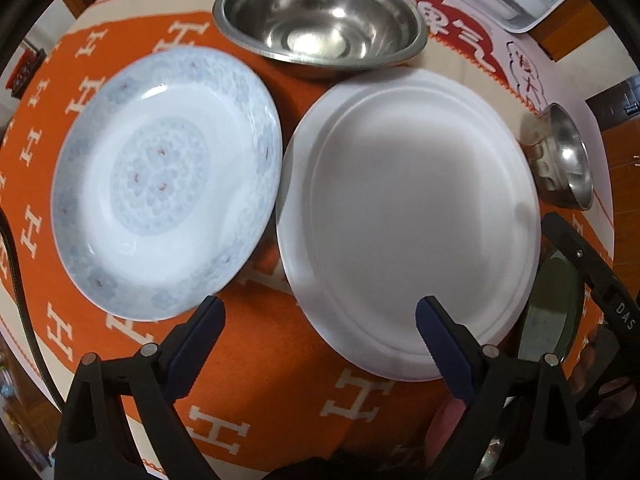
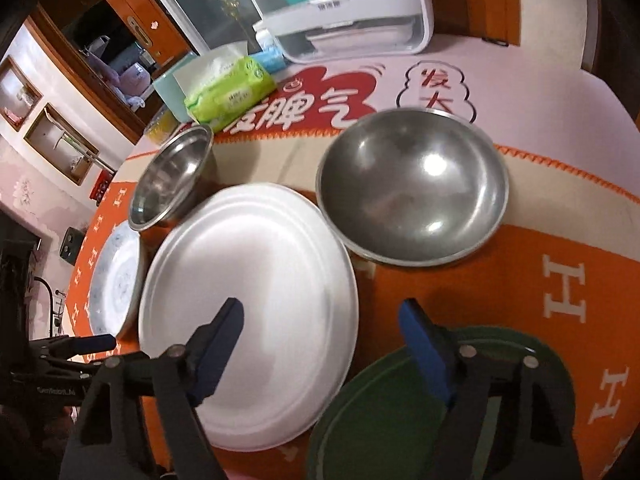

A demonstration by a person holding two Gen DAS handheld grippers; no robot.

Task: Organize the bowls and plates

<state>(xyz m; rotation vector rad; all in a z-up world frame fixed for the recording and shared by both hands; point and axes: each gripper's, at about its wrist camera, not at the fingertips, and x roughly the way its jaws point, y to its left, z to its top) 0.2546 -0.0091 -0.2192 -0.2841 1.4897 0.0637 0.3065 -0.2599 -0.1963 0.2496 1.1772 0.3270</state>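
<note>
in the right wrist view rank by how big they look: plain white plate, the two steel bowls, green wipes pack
1. plain white plate
2. steel bowl on the right
3. steel bowl on the left, tilted
4. green wipes pack, farthest away, so unsure

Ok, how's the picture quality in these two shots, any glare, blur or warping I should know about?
Left wrist view: strong fisheye bend at the edges, bright glare inside the large steel bowl, a soft grey shadow across the plain white plate. Right wrist view: same warping, glare spots in the steel bowl, slight smearing on the tissue pack.
</note>
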